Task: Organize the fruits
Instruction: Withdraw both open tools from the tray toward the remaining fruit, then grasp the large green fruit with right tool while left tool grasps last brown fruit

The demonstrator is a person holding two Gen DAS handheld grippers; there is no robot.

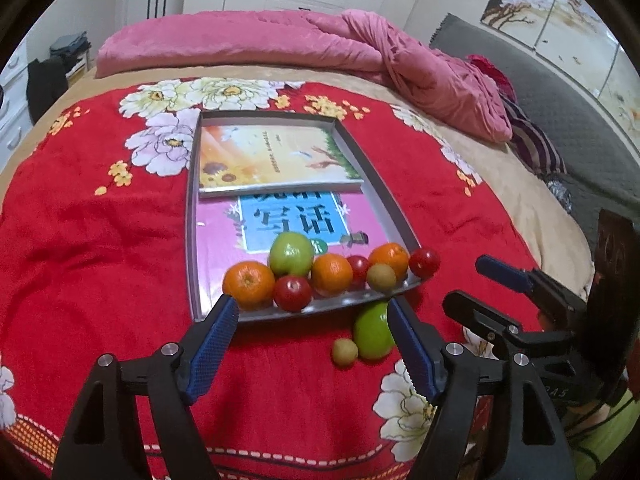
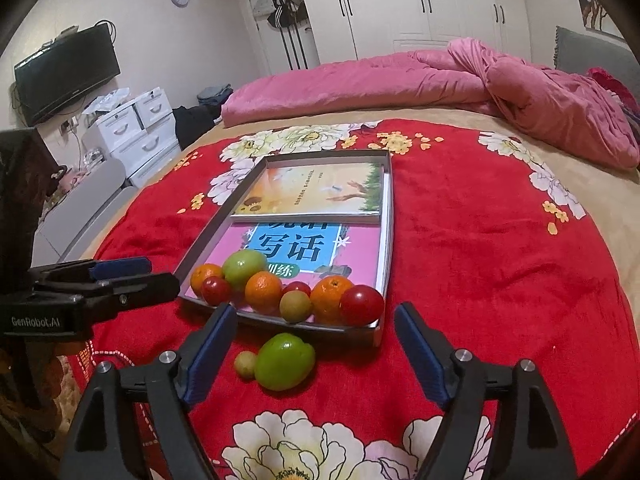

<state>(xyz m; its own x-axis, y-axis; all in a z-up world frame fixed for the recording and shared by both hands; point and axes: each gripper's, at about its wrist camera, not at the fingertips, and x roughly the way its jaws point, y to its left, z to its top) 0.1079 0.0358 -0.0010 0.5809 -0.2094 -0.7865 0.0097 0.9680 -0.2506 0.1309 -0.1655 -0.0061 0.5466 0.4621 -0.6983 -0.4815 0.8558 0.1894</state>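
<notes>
I am holding the left gripper (image 1: 312,312) with its jaws spread wide and nothing between them; its blue fingers (image 1: 214,332) are hovering just short of the tray's (image 1: 192,216) near rim. I am keeping the right gripper (image 2: 314,322) just as wide apart and equally empty, above the red floral blanket (image 2: 500,280).

Most of the fruit is sitting bunched at the near end of the tray: a green apple (image 1: 291,254), three oranges (image 1: 249,283), small red fruits (image 1: 292,293) and a small tan fruit (image 1: 382,277). A second green apple (image 2: 285,361) is lying on the blanket just outside the near rim, with a small pale fruit (image 2: 245,364) touching or just beside it.

Through the left wrist camera I am seeing the right gripper from the side at the far right, and the loose apple partly hidden behind my own right finger. The right wrist camera is showing that apple whole, plus the left gripper at the left edge, a wall television (image 2: 66,74) and white drawers (image 2: 136,128). Both views are showing two books (image 1: 272,152) lying in the tray and a pink duvet (image 1: 280,44) beyond.
</notes>
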